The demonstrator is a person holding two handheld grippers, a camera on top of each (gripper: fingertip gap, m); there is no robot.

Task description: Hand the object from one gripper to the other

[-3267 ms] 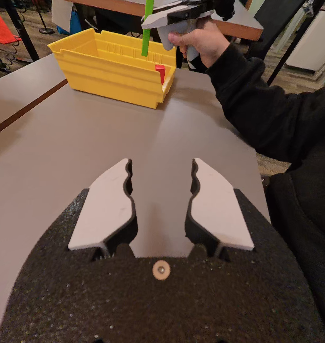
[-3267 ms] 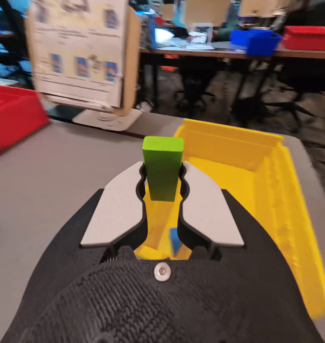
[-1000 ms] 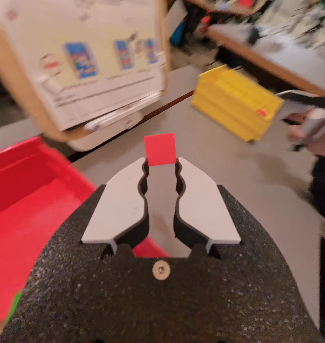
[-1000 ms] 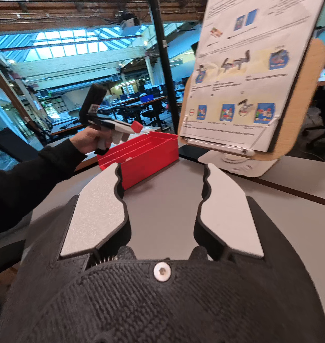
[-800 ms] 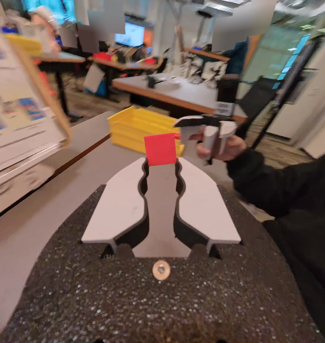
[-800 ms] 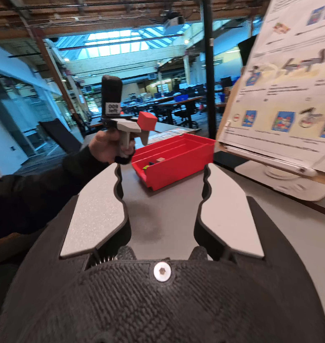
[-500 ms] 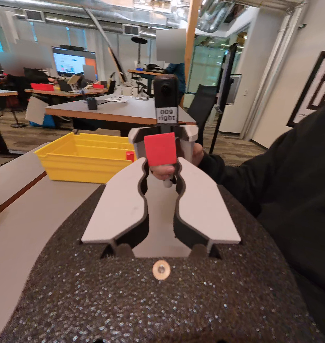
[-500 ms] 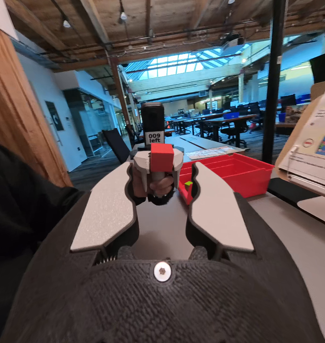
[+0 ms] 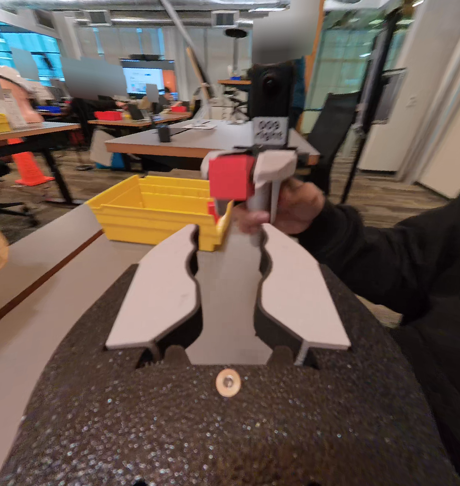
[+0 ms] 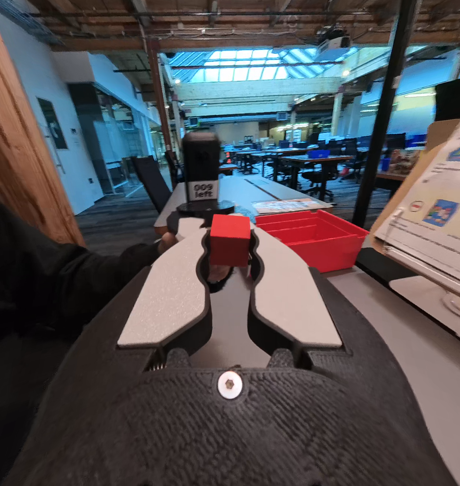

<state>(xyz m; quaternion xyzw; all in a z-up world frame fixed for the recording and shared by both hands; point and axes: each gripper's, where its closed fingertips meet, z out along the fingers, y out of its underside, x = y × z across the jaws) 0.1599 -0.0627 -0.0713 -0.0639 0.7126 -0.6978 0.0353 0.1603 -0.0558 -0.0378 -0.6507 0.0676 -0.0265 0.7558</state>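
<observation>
The handover looks all but done: the red cube (image 10: 230, 243) sits pinched in the right gripper (image 10: 229, 246), while the left gripper (image 9: 229, 238) stands parted and bare in front of the yellow bin (image 9: 155, 210), apparently free to draw away.

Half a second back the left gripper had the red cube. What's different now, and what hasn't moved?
The red cube has passed over: the right gripper has closed on it, pads against its sides. The left gripper has let go, opened, and backed away. The yellow bin and red bin sit where they were on the table.
</observation>
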